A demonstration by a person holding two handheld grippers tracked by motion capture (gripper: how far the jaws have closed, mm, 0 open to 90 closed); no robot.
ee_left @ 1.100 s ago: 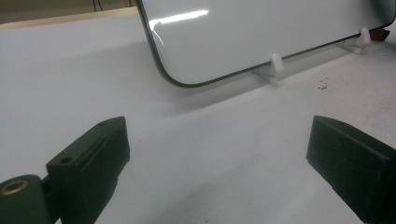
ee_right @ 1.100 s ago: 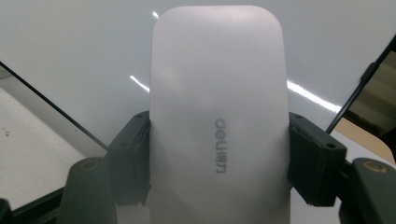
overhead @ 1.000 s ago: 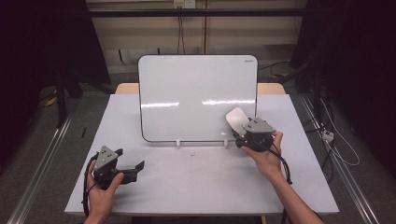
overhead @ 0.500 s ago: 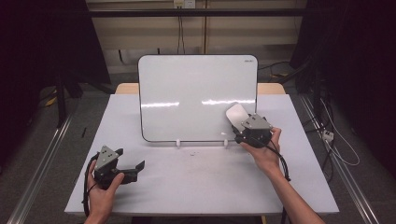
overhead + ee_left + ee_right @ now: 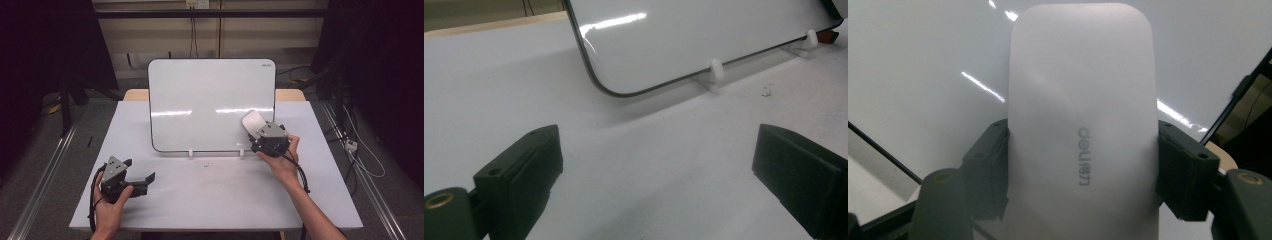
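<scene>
Right gripper view has the jaws clamped on the white eraser — long axis pointing ahead at the whiteboard — left gripper gaping, empty.

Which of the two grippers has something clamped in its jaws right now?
The right gripper, up against the whiteboard, is shut on the white eraser. The left gripper, low over the table, has open jaws with nothing between them.

Both grippers are black, topped with grey three-cornered plates and trailing black cables.
</scene>
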